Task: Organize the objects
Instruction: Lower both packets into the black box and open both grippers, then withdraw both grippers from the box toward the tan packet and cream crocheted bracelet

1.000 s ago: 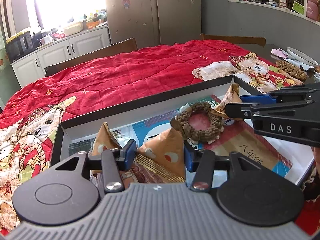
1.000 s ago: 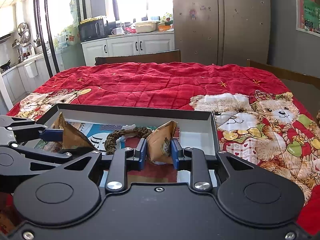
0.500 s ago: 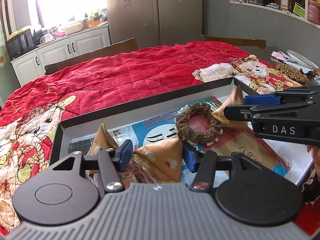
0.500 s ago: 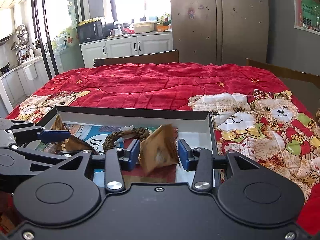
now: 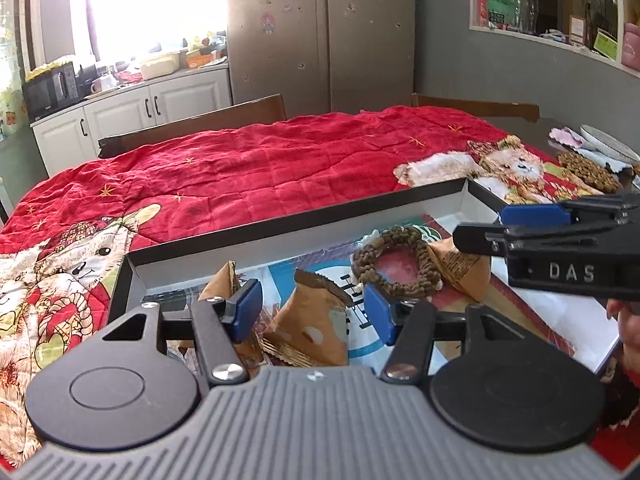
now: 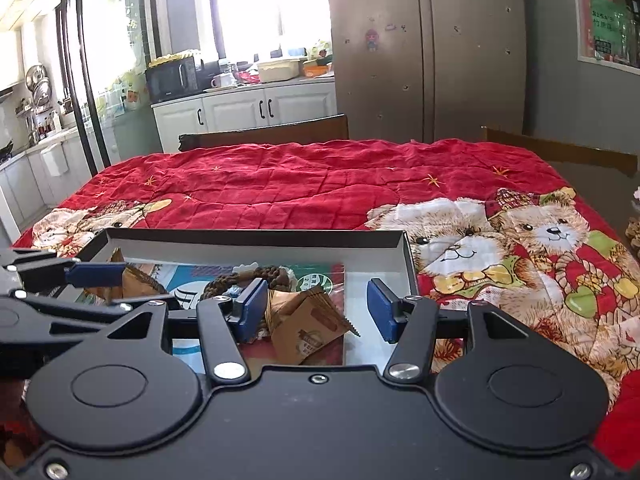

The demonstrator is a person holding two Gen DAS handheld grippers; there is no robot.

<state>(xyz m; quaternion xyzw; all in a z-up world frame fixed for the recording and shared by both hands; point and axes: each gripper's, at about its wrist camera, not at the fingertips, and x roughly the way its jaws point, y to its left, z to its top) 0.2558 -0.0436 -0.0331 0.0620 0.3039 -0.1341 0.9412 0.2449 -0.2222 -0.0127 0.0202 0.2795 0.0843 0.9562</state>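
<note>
Now both claws hang over a shallow black-rimmed box that sits on a desk spread with a red bear-print quilt. Seen from the left wrist, the left claw has its blue pads spread, having just been opening; a brown pyramid-shaped paper packet lies on the box floor between them, and neither pad presses it. Another brown packet stands at about ten o'clock from it, behind the left pad. A braided brown rope ring lies at one o'clock from the middle packet, near the box's far wall. At three o'clock in that view the right claw reaches in from the side, with a third packet lying under it, touching the ring.

From the right wrist, the right claw is also spread wide, its jaws having just been opening. A brown packet lies tipped on its side on the box floor between the pads, close to the left pad and well clear of the right one. The rope ring shows at eleven o'clock from it, and the left claw enters at nine o'clock.
</note>
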